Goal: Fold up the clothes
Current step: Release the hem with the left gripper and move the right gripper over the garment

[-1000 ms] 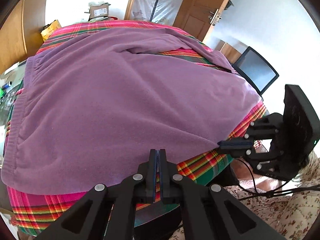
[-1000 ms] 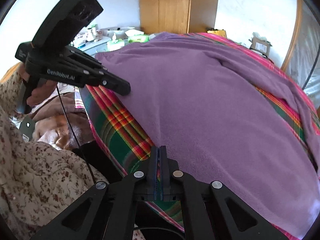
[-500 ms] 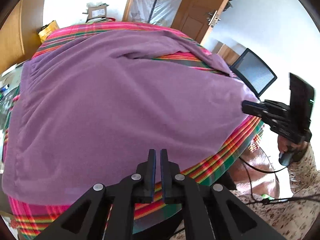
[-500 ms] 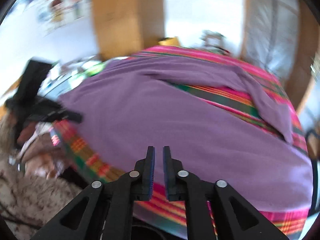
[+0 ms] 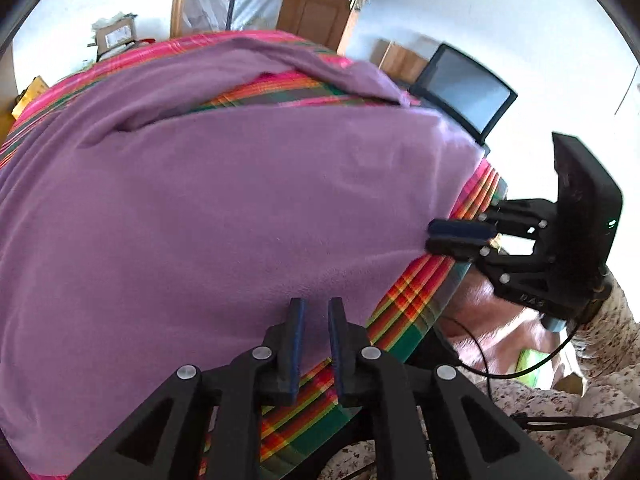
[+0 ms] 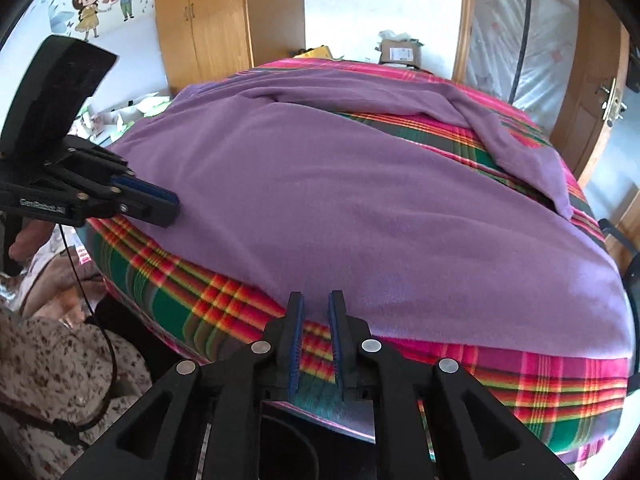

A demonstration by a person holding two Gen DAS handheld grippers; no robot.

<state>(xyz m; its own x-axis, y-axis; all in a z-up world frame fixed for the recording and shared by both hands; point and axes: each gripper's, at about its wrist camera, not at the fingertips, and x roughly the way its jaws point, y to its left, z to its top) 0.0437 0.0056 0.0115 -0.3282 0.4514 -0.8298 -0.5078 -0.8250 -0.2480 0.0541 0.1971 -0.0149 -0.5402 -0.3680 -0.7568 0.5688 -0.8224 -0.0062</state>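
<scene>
The left gripper (image 5: 316, 344) is hovering parted, holding nothing, at the near hem of the purple garment (image 5: 224, 208), which is lying spread on the plaid cloth (image 6: 180, 292), stretching away from both grippers. The right gripper (image 6: 316, 340) is hovering likewise parted, just short of that hem.

A sweater (image 6: 360, 200) lies spread on a plaid cloth (image 6: 180, 300) that covers the desk. One sleeve (image 6: 520, 148) stretches along its far side and ends near the desk's right edge. The left gripper (image 5: 314, 310) sits at the sweater's near hem, the right gripper (image 6: 314, 304) at the same hem further right. A wardrobe (image 6: 216, 20) stands behind the desk, a monitor (image 5: 464, 88) to its right.
</scene>
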